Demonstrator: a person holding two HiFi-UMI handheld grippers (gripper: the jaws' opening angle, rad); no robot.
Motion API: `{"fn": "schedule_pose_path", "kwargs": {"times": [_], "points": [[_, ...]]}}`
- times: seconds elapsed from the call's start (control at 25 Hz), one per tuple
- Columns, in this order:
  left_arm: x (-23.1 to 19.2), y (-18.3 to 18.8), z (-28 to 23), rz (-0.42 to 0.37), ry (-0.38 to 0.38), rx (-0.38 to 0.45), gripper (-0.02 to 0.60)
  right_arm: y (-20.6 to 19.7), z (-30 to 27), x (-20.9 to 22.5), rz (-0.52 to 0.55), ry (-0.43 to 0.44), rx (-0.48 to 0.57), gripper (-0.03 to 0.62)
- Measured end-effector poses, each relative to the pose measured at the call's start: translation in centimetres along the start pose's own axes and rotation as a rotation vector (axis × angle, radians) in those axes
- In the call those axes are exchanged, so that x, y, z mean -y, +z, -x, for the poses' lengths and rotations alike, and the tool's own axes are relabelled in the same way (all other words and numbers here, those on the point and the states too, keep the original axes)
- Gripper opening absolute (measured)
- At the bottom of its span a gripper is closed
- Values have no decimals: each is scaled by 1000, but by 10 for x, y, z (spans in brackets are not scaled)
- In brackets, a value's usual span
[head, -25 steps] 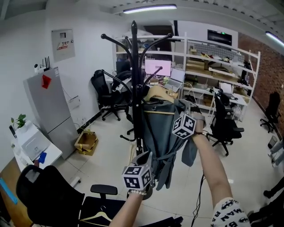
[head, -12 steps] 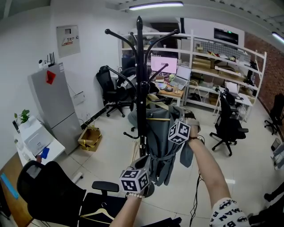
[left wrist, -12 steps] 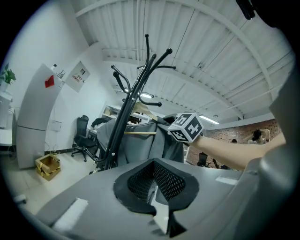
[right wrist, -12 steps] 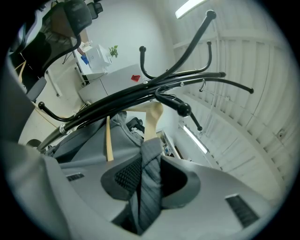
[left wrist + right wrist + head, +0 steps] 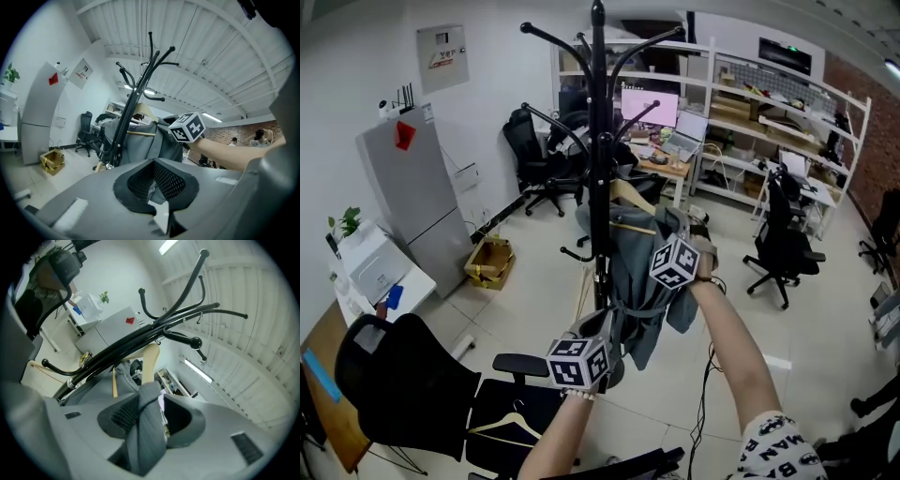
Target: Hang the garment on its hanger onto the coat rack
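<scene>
Garment (image 5: 628, 272) pinched in low left fingers (image 5: 171, 180), higher right fingers (image 5: 123, 414) just loosening around it

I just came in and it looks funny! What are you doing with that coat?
A person is hanging a grey garment on a wooden hanger onto the black coat rack; it looks hooked on. The left gripper pinches the garment's lower part. The right gripper has just been opening its jaws, with grey cloth between them.

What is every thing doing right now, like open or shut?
Coat rack: upright.
Hanger: by the coat rack, hook hidden.
Garment: hanging on the hanger.
Left claw: shut on the garment's lower part.
Right claw: just been opening, garment between its jaws.
Monitor: on, pink.
</scene>
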State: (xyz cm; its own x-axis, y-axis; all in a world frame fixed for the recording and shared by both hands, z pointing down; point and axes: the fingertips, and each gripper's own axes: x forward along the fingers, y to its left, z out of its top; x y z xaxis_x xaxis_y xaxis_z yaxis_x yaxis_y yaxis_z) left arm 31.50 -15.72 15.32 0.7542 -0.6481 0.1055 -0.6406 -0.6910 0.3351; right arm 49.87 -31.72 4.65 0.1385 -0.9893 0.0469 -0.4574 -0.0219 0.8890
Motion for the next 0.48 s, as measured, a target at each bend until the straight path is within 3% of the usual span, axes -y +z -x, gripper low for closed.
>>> {"fn": "schedule_pose_path", "kwargs": {"times": [0.08, 0.36, 0.48], "points": [[-6, 0, 11, 3, 9, -5, -12, 3, 5, -5, -12, 7, 8, 281], [-28, -2, 52, 16, 6, -24, -12, 16, 54, -14, -66, -27, 9, 281], [-35, -9, 65, 11, 0, -39, -12, 24, 113, -21, -229, -13, 63, 281]]}}
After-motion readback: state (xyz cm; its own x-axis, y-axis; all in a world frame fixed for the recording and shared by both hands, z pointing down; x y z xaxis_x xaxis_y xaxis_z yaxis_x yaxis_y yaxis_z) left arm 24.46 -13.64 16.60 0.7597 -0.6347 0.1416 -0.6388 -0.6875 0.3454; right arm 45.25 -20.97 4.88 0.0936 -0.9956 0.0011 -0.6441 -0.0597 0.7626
